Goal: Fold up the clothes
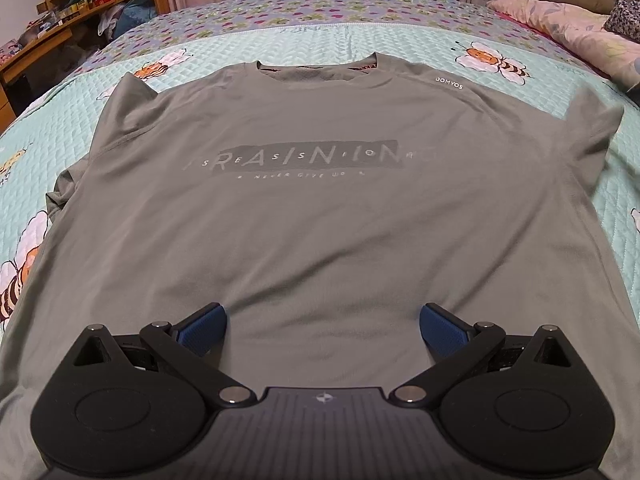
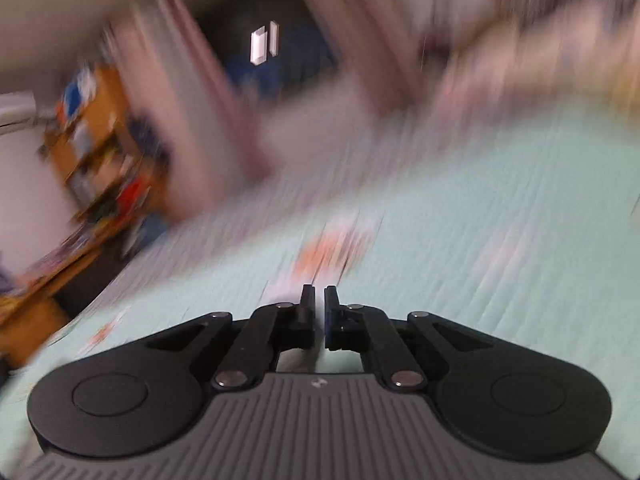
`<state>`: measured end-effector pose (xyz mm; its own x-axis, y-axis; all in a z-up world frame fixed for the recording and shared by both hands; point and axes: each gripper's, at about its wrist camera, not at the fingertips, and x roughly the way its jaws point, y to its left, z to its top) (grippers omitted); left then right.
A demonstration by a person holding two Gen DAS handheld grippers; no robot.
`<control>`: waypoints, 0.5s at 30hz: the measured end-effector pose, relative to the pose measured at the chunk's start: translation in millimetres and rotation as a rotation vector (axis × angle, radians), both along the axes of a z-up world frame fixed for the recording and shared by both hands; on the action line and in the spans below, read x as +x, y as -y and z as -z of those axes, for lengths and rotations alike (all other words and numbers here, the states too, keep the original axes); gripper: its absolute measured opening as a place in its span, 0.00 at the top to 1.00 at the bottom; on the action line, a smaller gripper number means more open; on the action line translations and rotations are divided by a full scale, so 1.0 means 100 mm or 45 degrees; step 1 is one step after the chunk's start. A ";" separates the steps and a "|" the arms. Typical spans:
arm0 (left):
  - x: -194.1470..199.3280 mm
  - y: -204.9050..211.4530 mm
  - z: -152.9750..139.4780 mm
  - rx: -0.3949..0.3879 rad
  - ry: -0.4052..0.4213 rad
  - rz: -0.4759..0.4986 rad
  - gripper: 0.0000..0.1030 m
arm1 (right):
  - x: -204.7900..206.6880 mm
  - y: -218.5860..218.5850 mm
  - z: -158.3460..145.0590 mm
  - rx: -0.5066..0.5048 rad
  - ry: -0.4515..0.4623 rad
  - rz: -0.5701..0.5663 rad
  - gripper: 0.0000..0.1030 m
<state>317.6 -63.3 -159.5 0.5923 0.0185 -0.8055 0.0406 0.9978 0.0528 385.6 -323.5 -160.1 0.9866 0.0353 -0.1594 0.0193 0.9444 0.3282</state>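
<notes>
Above T-shirt (image 1: pixel 320 216) hem, left claw (image 1: pixel 323 326) agape.

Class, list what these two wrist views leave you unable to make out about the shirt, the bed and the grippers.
- Grey T-shirt: hem hidden behind the left gripper, left wrist view.
- Sleeves: partly bunched, ends unclear.
- Quilt and shelves: motion-blurred, right wrist view.
- Right gripper: nearly closed; nothing visible between its fingers.

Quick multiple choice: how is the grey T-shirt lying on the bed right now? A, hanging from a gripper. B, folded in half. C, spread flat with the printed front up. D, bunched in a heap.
C: in the left wrist view the grey T-shirt lies spread flat on the quilt, print and collar facing up, and the open left gripper holds nothing.
</notes>
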 end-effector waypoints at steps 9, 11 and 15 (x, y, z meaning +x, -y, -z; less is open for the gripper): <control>0.00 0.00 0.00 -0.001 0.001 0.005 0.00 | 0.07 0.31 0.16 0.270 -0.232 -0.094 0.49; 0.00 0.00 0.01 -0.001 0.004 0.004 0.00 | 0.09 0.31 0.17 0.309 -0.320 -0.176 0.49; 0.00 0.00 0.01 -0.001 0.004 0.004 0.00 | 0.13 0.32 0.19 0.386 -0.495 -0.341 0.49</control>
